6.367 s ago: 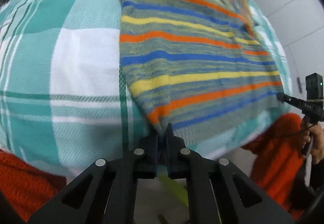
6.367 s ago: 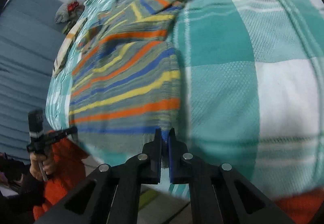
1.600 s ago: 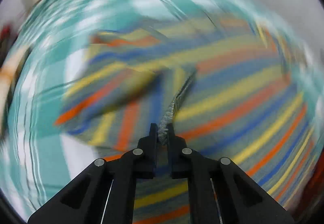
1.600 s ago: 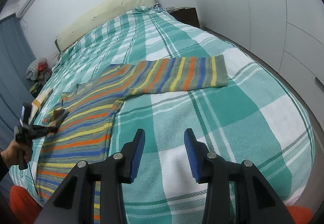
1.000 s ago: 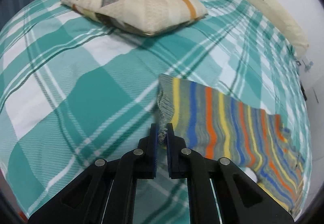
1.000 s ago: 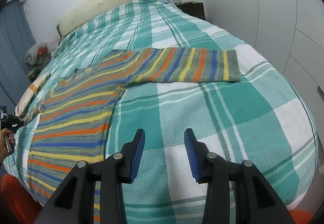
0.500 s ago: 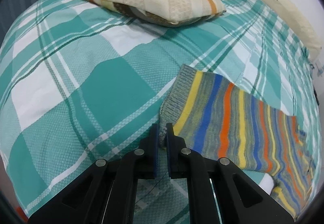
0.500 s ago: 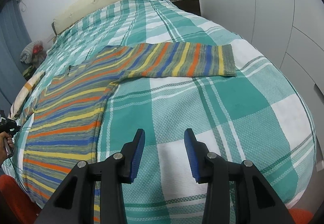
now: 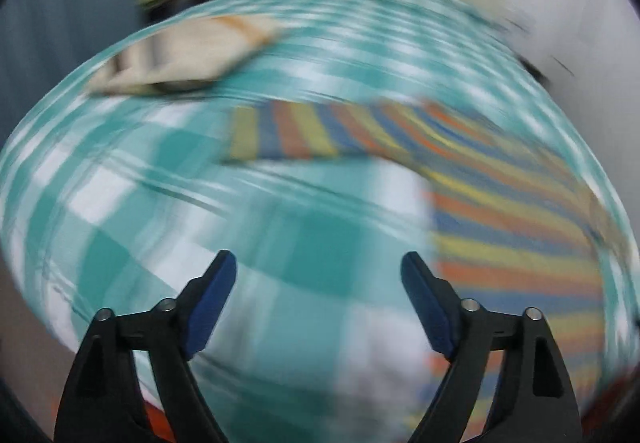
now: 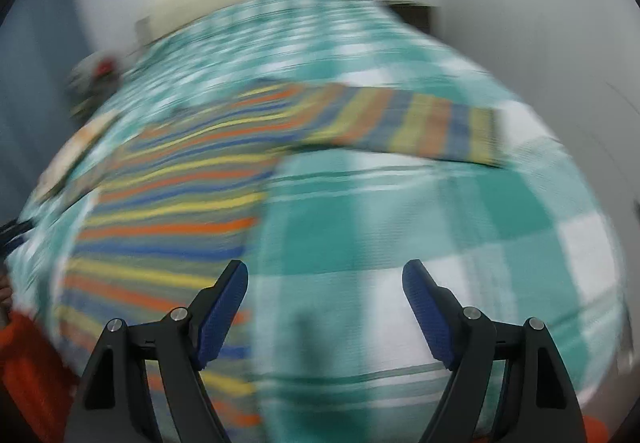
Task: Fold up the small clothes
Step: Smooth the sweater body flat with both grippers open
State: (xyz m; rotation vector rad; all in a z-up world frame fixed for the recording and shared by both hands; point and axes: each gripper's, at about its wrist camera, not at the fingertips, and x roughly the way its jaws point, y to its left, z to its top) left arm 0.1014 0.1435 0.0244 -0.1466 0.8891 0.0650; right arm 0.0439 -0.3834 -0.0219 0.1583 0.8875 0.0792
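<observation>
Left wrist view shows my bed (image 9: 132, 227) in teal check filling everything ahead of the jaws, blurred. On it the striped sweater (image 10: 168, 203) lies spread flat, sleeves out to each side, probably laid open so I can fold it. My left gripper (image 9: 317, 295) and right gripper (image 10: 325, 299) hover above it, jaws wide, holding nothing. A pillow (image 9: 180, 55) sits far ahead.

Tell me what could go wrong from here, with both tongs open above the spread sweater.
Both views are motion-blurred, so a grab at a sleeve cuff could miss or pinch the plaid bedspread too. The left tongs and right tongs hold nothing, and the striped sweater may not lie perfectly flat.
</observation>
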